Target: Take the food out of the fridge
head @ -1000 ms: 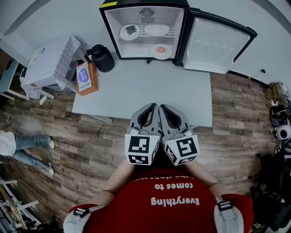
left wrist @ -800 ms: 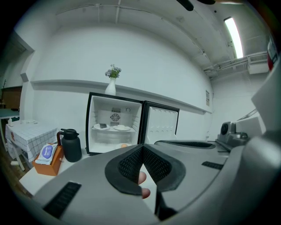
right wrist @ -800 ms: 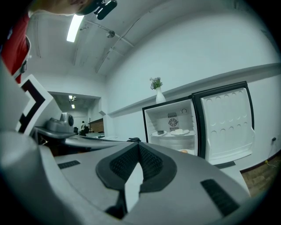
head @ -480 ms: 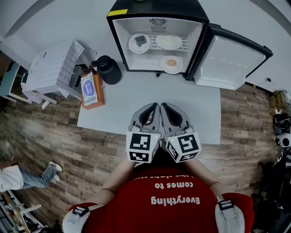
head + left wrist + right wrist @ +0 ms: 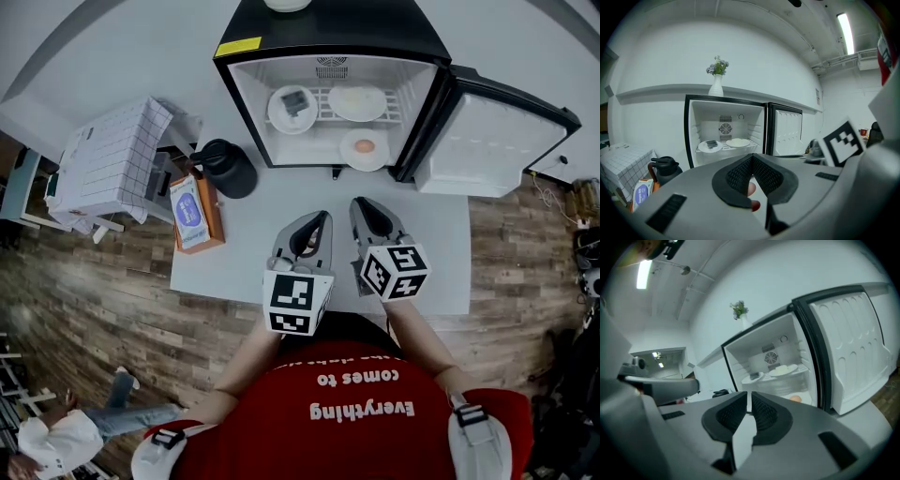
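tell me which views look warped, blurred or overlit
head view: fisheye bows the table edges, and the wood floor at left looks smeared; left gripper view: dark corners, and the ceiling light blows out; right gripper view: the scene is tilted and the fridge door bulges.

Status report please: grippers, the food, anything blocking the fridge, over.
Left gripper, right gripper shut, empty, over table. Three plates of food in fridge, untouched. Door open; black jug off to the side.

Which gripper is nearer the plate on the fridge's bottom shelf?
Right. The right gripper is straight in front of the plate; the left gripper is further back and off to its left.
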Motion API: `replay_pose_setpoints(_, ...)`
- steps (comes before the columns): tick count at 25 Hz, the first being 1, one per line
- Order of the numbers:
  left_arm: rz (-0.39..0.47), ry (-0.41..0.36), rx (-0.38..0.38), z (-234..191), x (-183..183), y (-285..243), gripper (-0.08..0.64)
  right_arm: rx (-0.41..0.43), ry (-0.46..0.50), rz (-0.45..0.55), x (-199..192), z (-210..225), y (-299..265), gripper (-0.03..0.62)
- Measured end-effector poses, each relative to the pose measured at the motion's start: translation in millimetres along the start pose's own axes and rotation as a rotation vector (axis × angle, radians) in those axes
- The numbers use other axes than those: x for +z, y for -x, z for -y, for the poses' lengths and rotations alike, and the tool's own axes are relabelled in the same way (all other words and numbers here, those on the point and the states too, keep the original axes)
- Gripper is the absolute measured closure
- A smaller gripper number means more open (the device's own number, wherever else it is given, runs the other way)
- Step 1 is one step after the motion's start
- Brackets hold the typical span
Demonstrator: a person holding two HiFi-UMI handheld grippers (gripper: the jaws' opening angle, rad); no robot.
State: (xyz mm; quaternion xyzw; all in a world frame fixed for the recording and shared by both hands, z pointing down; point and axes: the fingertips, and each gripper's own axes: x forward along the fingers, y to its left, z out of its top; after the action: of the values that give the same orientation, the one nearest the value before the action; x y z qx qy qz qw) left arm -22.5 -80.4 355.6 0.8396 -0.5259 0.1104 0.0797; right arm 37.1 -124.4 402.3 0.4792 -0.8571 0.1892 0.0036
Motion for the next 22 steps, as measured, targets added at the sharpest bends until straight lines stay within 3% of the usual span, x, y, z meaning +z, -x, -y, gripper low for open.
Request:
replay_pose_setpoints(3, 0.002, 0.014, 0.004, -10, -3, -12, 0.554, -0.066, -0.096, -0.06, -19, 42, -29, 0.563)
replay_pose_setpoints(5, -0.008, 0.02, 0.006, -16, -9, -23, 0.554, -0.094, -0.163, -0.1, -33, 65, -47, 0.509)
replay_pose_setpoints(10, -0.036, 0.031, -0.037, -14, -24, -47, 0.554, -0.165, -0.321, -0.176, -70, 113, -78, 0.485)
replay_pose_setpoints(16, -0.071, 0.014, -0.099, -4, -36, -78, 0.554, -0.24, -0.412, -0.219, -104, 164, -110, 0.474)
replay_pose_setpoints(19, -0.084, 0.021, -0.111, -4, -39, -90, 0.554, -0.261, -0.651, -0.209, -126, 188, -125, 0.457)
replay_pose_setpoints(22, -0.098, 0.033, -0.113, -9, -43, -98, 0.554, -0.254, -0.956, -0.113, -140, 211, -139, 0.446)
